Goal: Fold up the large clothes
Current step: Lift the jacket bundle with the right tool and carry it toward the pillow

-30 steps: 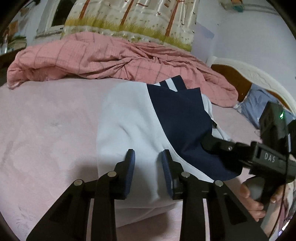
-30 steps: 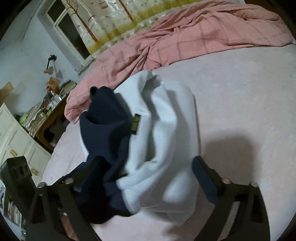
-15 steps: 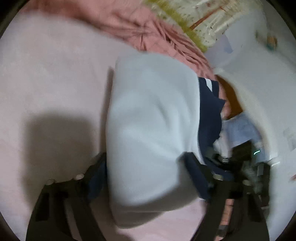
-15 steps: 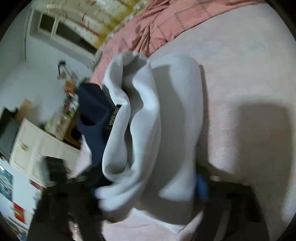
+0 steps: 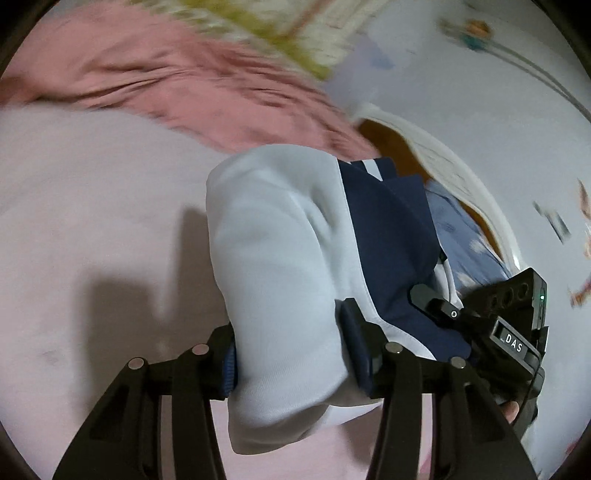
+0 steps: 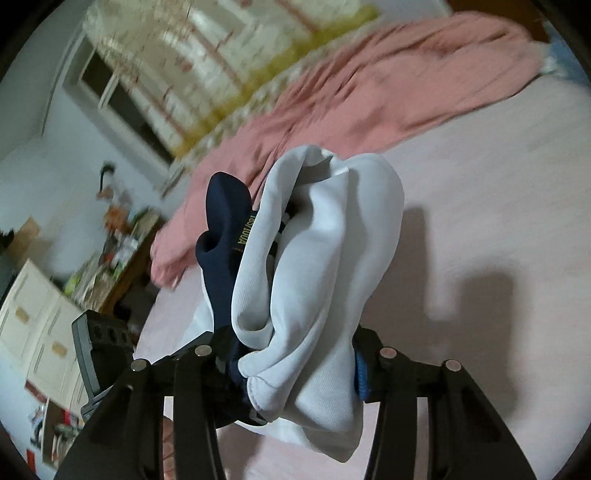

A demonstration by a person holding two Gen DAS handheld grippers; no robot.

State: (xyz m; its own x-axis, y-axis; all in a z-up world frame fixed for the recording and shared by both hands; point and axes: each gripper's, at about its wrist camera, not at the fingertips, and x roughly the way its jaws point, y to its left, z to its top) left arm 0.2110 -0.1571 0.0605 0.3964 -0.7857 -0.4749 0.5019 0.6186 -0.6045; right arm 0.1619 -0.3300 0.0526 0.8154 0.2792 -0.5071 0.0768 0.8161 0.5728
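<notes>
Two claws were closing on one folded white and navy cotton sweatshirt [image 5: 280, 258]: left claw [image 5: 291, 354] and right claw [image 6: 295, 365] both pinching it, with the pink bed [image 5: 92, 221] at nine o'clock of the left claw.

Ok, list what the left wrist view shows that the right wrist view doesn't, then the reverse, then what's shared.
Left wrist only: the white headboard, a blue pillow and the right gripper's body marked DAS.

Right wrist only: a window, white drawers, a cluttered wooden stand and the garment's yellow-lettered label.

Both: the folded white-and-navy garment, bunched between closing gripper fingers in each view, the pink sheet, the crumpled pink quilt and the patterned curtain.
</notes>
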